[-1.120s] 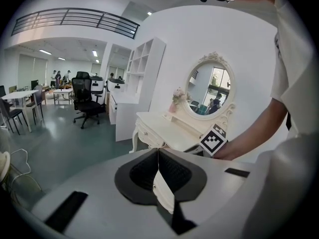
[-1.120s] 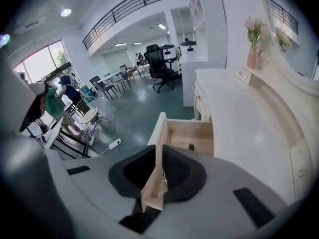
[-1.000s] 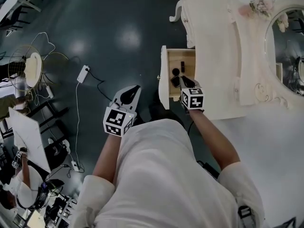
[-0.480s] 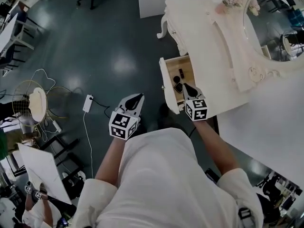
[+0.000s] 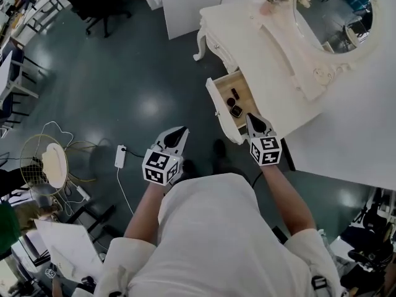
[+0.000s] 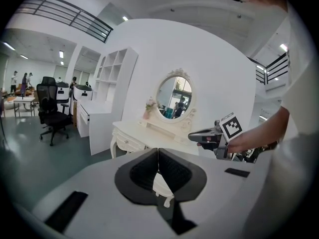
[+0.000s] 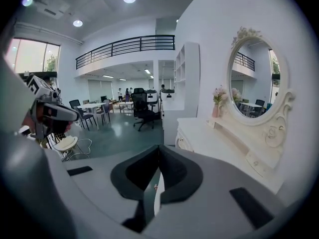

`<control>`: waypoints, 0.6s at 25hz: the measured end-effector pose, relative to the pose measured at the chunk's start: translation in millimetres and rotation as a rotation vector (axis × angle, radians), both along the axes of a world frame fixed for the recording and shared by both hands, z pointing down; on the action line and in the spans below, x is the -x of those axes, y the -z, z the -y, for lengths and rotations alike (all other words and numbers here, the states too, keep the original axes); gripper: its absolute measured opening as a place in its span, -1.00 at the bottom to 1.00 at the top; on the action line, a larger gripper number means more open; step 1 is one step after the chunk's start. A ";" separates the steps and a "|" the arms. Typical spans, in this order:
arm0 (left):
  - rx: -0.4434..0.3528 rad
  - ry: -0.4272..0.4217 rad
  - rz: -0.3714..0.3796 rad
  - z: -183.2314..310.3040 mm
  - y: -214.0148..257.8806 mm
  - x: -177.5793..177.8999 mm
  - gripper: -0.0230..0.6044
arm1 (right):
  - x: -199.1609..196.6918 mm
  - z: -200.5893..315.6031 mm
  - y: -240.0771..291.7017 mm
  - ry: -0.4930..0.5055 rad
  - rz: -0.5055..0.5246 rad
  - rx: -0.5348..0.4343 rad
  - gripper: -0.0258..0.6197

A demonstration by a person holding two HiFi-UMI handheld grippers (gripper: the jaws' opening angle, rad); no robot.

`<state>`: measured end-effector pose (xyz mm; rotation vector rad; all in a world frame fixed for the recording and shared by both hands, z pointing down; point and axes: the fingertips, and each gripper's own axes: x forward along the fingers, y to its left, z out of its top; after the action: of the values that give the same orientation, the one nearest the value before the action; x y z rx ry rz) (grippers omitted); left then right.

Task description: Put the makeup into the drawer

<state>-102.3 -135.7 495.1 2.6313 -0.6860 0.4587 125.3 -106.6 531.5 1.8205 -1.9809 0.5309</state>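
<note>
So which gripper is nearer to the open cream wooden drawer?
Right. The right gripper sits beside the open cream drawer; the left gripper is apart, over the dark floor.

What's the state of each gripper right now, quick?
Left gripper: closed, jaws together, holding nothing.
Right gripper: closed, jaws together, holding nothing.

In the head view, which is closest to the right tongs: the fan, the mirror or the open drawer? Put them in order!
1. Drawer: open, just ahead of the right tongs.
2. Mirror: at the back of the dresser, upper right.
3. Fan: far off to the left.
</note>
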 end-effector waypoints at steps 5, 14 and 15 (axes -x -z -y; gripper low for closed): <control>-0.023 -0.068 -0.022 -7.6 5.9 4.7 -0.87 | 1.2 -33.1 23.8 -0.062 -0.028 -0.040 -0.83; -0.041 -0.123 -0.050 -17.9 20.2 -12.7 -0.87 | -16.8 -71.6 58.8 -0.130 -0.065 -0.091 -0.83; -0.044 -0.124 -0.051 -19.4 21.9 -16.3 -0.87 | -20.2 -74.7 62.3 -0.129 -0.070 -0.097 -0.83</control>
<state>-86.0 -116.3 473.2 2.7277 -0.5253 0.4141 145.5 -31.9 469.2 2.0078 -1.8820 0.4093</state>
